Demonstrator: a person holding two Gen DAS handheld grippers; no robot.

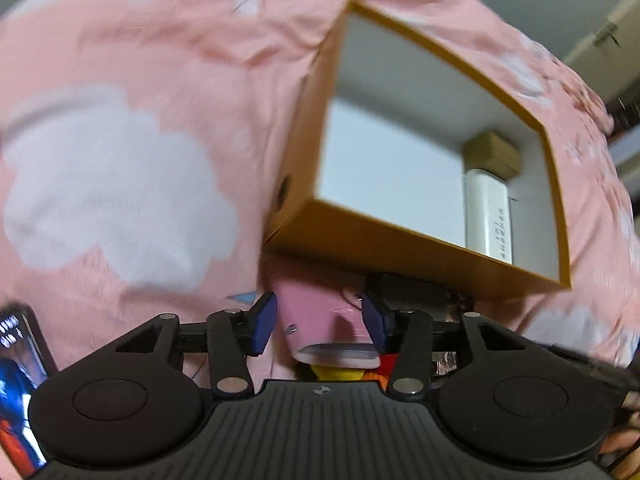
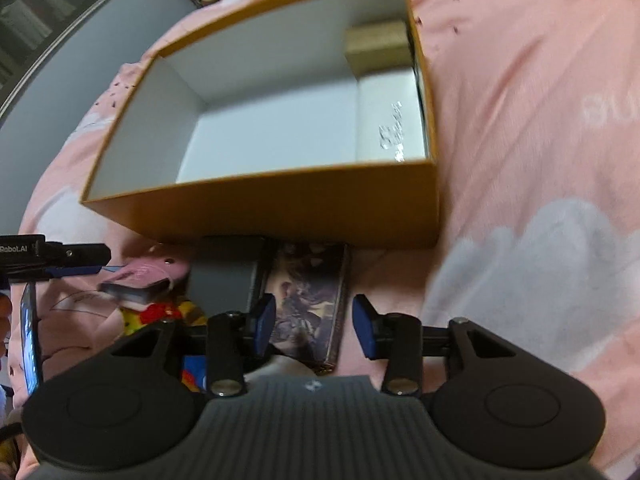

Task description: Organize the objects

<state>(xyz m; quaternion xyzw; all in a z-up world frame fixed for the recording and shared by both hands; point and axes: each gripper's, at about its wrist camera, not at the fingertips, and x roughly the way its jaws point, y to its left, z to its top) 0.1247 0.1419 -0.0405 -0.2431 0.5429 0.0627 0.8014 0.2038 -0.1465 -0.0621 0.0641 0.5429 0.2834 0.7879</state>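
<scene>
- One pink card box (image 1: 320, 320), small and flat, held between the blue pads of the left gripper (image 1: 320, 322); its near end shows a white edge. In the right wrist view the same box (image 2: 146, 276) hangs just above the bedspread, left of the orange box; no lettering on it is legible.
- One orange cardboard box (image 2: 280, 208), open-topped with a white interior, resting on the bedspread just beyond both grippers.
- Inside it, against one wall: one white carton (image 2: 390, 120) with silver script too blurred to read, and one small tan box (image 2: 376, 46) behind it, touching.
- One dark grey flat box (image 2: 228, 276) and one illustrated card pack (image 2: 306, 304), side by side at the orange box's near wall; the artwork is hard to make out.
- One yellow-and-red item (image 2: 160, 314), mostly hidden under the pink box and the gripper.
- One right gripper (image 2: 314, 330), jaws apart, holding nothing, above the illustrated pack.
- One phone or screen (image 1: 18, 384), cut off at the frame edge, its text unreadable.
- "Robot.AI" printed on the left gripper's side in the right wrist view.
- One pink bedspread (image 1: 120, 60) with white cloud print under everything.
</scene>
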